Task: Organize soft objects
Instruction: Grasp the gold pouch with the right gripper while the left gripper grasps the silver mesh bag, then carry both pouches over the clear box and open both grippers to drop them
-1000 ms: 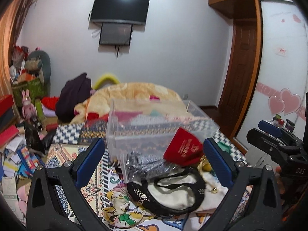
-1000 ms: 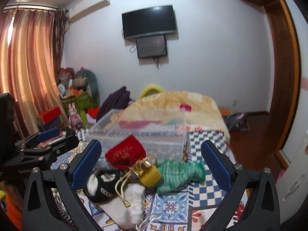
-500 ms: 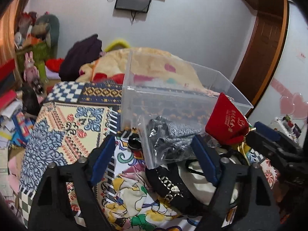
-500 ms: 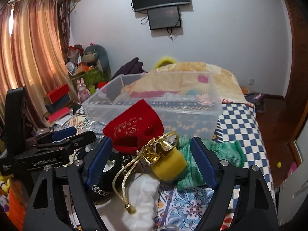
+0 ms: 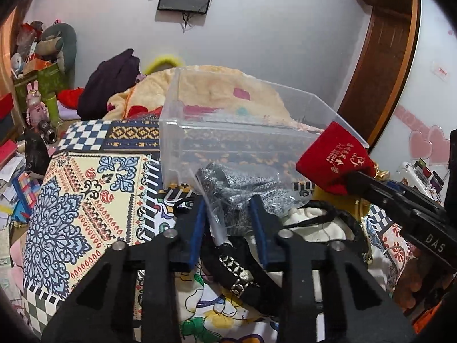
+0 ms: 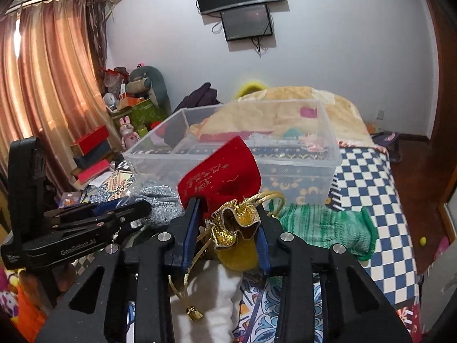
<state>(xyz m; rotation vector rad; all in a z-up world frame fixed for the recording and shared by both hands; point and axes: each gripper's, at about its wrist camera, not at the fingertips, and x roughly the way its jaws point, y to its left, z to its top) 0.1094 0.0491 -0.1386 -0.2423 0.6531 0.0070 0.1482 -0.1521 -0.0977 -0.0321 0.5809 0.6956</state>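
My left gripper is shut on a clear plastic bag of grey knit fabric in front of the clear plastic bin. My right gripper is shut on a yellow-and-gold drawstring pouch, and a red velvet pouch is caught against its left finger. The red pouch and the right gripper show at the right of the left wrist view. A black-and-white bag and a green knit piece lie on the bed.
The bin stands on the patterned bedspread with a yellow blanket behind it. Boxes, toys and clutter are piled at the left by the curtain. A wooden door is at the right.
Both grippers moved forward and down and closed: the left on the bagged grey fabric, the right on the gold pouch with the red pouch beside it.
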